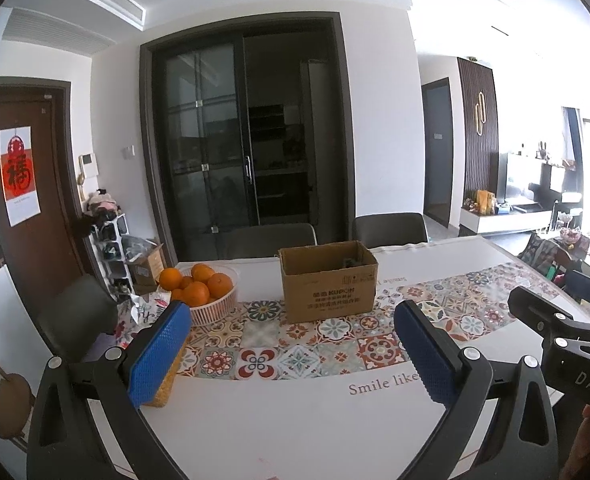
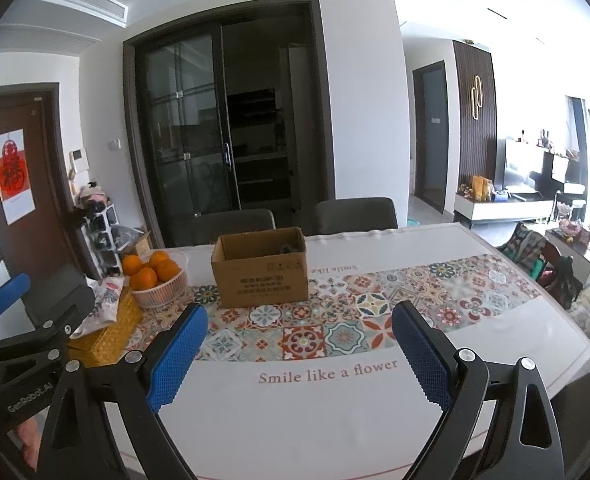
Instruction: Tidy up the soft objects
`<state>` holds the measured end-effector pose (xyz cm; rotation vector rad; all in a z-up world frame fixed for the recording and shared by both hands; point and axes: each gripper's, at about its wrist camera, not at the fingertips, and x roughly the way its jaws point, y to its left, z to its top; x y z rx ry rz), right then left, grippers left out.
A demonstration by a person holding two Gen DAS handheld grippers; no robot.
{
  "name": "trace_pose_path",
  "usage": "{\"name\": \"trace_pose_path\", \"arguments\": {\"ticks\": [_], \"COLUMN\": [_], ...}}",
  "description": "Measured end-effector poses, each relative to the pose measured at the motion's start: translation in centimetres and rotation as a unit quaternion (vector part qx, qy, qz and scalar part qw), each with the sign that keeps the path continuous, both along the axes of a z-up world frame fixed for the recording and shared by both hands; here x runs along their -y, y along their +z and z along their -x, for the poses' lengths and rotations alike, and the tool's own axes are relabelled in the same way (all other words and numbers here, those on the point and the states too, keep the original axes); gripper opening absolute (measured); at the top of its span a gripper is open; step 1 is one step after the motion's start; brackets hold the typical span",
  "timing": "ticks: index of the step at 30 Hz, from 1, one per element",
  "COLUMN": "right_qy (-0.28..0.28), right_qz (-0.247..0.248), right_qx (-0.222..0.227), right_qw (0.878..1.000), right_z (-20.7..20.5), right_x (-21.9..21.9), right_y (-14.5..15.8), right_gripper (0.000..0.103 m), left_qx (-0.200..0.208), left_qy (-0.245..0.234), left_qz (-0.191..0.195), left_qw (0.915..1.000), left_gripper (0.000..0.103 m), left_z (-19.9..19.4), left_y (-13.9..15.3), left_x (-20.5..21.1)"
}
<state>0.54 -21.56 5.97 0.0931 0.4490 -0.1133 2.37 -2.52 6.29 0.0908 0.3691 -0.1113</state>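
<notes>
White surface (image 1: 295, 420) with a patterned tile runner (image 1: 335, 336) across its middle and the print "Smile like a flower" along the near edge. Two dark chairs (image 2: 355, 212) sit at the far side, in front of dark glass sliding doors (image 1: 239, 128). Open cardboard box (image 1: 329, 280) stands on the runner near the far edge; something dark (image 1: 351, 263) lies inside at its right corner, too hidden to identify. Left of the box, just beside it, is a white basket of oranges (image 1: 199, 286). Nearer and left of the basket is a yellow woven box (image 2: 107, 336) with a floral-print fabric bag (image 2: 103, 304) lying on top. Left tool (image 1: 291, 354) hovers over the near surface, blue pads wide apart, holding nothing. Right tool (image 2: 299, 358) likewise, pads wide apart and holding nothing, to the right of the left one. Both point toward the cardboard box.
</notes>
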Motion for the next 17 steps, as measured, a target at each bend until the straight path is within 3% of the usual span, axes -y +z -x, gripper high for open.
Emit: {"name": "trace_pose_path", "arguments": {"ticks": [17], "right_qy": [0.001], "right_qz": [0.000], "right_qx": [0.003], "right_qw": [1.000], "right_z": [0.47], "right_x": [-0.11], "right_y": [0.20], "right_gripper": [0.094], "left_qx": [0.003], "left_qy": [-0.006], "left_qz": [0.005], "left_qw": [1.0000], "left_gripper": [0.103], "left_z": [0.58], "left_y": [0.60], "left_x": [0.27]}}
